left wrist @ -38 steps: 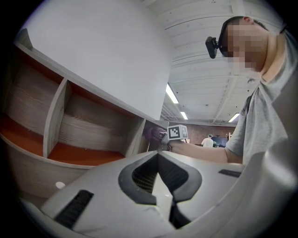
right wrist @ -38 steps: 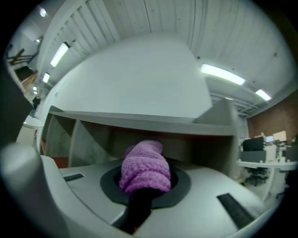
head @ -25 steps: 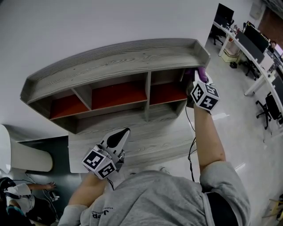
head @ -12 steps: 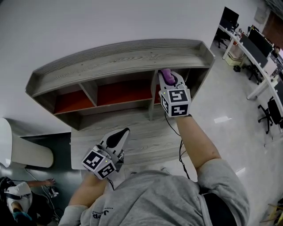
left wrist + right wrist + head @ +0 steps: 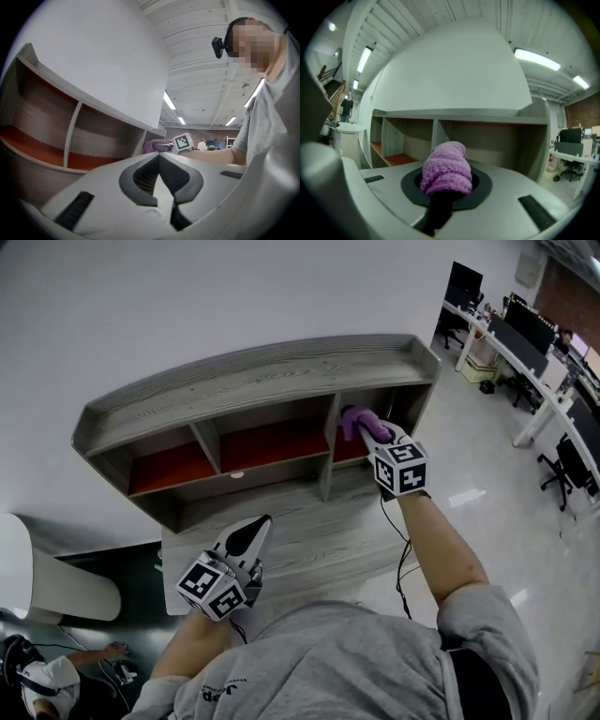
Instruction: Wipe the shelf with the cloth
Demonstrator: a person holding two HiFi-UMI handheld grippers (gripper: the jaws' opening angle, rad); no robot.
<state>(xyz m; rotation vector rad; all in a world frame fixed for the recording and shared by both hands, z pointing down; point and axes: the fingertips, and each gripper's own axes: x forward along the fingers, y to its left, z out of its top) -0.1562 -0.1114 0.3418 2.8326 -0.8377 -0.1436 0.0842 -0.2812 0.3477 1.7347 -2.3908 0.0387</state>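
Note:
A grey wood-grain shelf (image 5: 253, 371) with three orange-floored compartments stands on a desk against the white wall. My right gripper (image 5: 361, 426) is shut on a fuzzy purple cloth (image 5: 356, 418), held at the mouth of the right-hand compartment (image 5: 352, 442). In the right gripper view the purple cloth (image 5: 445, 168) bulges out between the jaws, with the shelf (image 5: 459, 115) ahead. My left gripper (image 5: 246, 538) hangs low over the desk top, jaws shut with nothing between them. The left gripper view shows the shelf (image 5: 70, 131) and the cloth (image 5: 153, 146) far off.
The wood-grain desk top (image 5: 309, 531) runs in front of the shelf. A white rounded object (image 5: 47, 582) sits at the left. Office desks with monitors (image 5: 525, 334) stand at the far right, across the shiny floor (image 5: 478, 465).
My right gripper carried the cloth from the shelf's right end leftward to the divider, then back a little to the right compartment's mouth. The left gripper has stayed in place.

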